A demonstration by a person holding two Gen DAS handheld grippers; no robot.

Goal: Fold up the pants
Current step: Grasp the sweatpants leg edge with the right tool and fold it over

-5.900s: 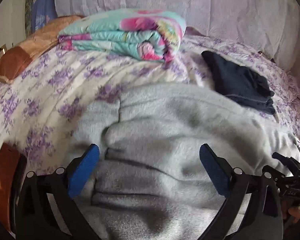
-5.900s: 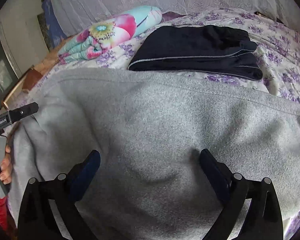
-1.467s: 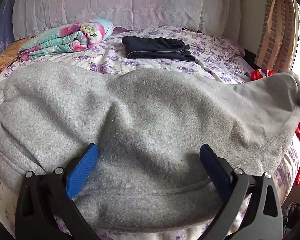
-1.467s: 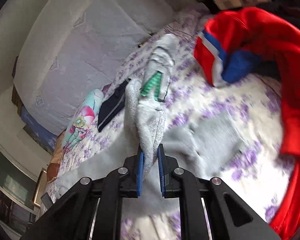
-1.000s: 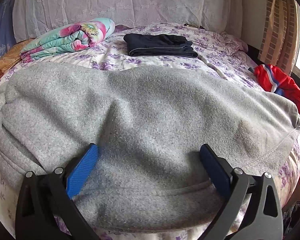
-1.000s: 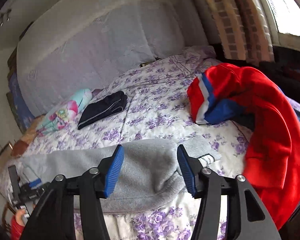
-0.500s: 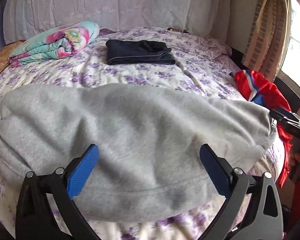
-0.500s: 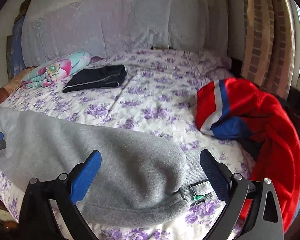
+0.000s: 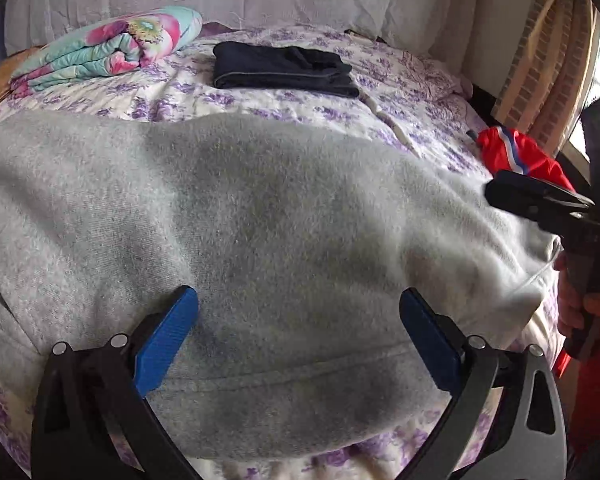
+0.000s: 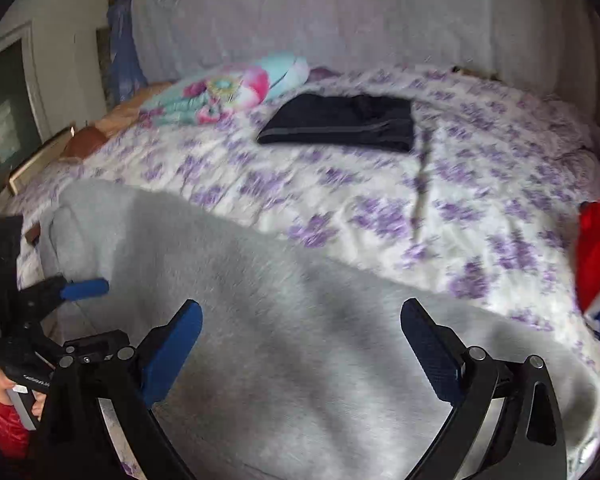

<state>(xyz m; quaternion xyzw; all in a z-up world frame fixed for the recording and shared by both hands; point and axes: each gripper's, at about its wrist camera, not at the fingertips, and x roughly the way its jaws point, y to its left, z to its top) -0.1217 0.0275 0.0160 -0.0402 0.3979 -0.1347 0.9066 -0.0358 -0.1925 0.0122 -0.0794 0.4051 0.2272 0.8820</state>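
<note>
Across the near edge of the bed with its white, purple-flowered quilted cover (image 9: 284,100), spread lengthwise and flat: grey fleece sweatpants (image 9: 260,216), thick, nappy, soft-edged, with a stitched band along the near hem. Over the middle of them, left tongs (image 9: 298,332), blue ribbed pads spread wide, gripping nothing. Over the other stretch of the same cloth, right tongs (image 10: 300,344), likewise wide and empty, the view somewhat smeared. Judged stage: garment laid out long, probably leg over leg, with the shortening folds not yet made. Next move, as a guess: close each pair on one end of the cloth, pinch through both layers, lift, carry that end over toward the other, keeping edges level. Likely handling: bulky fleece, springy, prone to bunching and to slipping from a shallow pinch; deeper bite advisable. Farther back on the cover, well apart from the grey cloth: dark navy folded garment (image 9: 284,68), neat and rectangular; rolled turquoise-and-pink floral blanket (image 9: 108,48), plump; at the right edge, crumpled shiny red jacket with blue and white stripes (image 9: 516,154).
</note>
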